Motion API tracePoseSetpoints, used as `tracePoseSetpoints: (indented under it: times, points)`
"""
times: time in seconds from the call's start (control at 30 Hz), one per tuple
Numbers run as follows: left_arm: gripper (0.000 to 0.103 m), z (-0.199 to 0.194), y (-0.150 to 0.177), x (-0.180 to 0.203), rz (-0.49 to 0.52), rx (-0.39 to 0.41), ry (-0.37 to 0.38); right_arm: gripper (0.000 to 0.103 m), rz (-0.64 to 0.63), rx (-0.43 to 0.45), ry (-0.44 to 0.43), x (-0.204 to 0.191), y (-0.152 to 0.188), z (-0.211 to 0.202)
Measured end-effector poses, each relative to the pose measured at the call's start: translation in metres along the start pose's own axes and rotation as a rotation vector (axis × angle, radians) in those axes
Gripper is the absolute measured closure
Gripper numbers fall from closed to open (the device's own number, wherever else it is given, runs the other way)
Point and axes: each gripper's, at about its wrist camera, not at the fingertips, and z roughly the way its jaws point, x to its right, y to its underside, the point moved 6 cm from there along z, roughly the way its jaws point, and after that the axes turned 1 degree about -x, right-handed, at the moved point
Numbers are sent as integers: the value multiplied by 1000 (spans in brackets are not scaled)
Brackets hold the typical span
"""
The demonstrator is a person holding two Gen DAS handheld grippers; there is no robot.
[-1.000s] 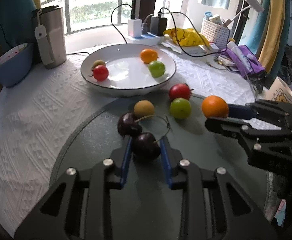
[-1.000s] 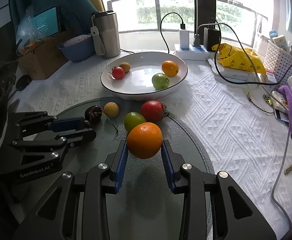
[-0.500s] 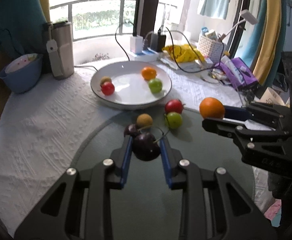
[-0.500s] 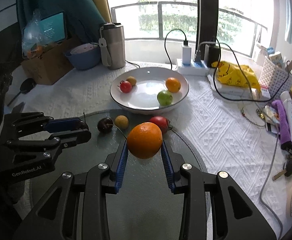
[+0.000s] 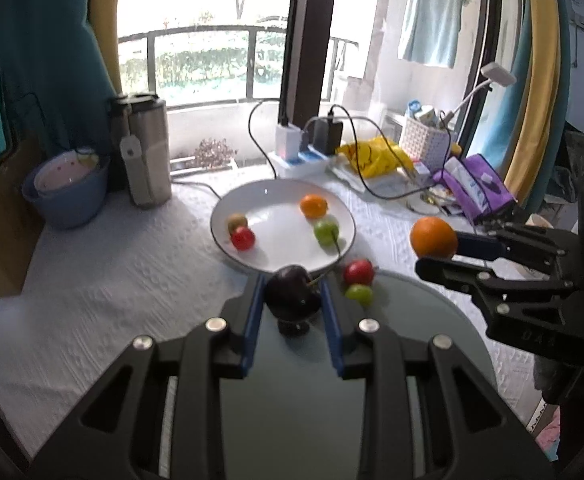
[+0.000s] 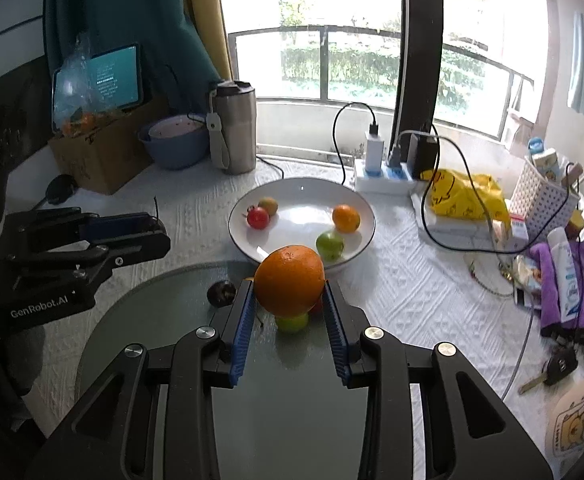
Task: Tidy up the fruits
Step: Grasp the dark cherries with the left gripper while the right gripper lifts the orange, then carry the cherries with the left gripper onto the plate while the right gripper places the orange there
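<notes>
Both tools have risen, gripping glossy plum (image 5: 292, 292), perhaps, and dimpled orange (image 6: 289, 286).

Steel tumbler (image 6: 233, 128) beside blue bowl (image 6: 175, 148)

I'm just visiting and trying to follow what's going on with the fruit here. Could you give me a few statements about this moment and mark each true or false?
1. The right gripper holds an orange. True.
2. The left gripper is empty. False: it is shut on a dark cherry.
3. The white plate holds four fruits. True.
4. The white plate holds two oranges. False: one small orange, one green, one red and one brownish fruit.
5. A steel tumbler stands beside a blue bowl. True.
</notes>
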Motion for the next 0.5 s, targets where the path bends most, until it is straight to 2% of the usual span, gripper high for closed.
tracePoseSetpoints:
  times: [0.5]
  points:
    - [74, 9, -41, -5, 30, 59, 3, 67, -30, 43, 9, 13, -42, 8]
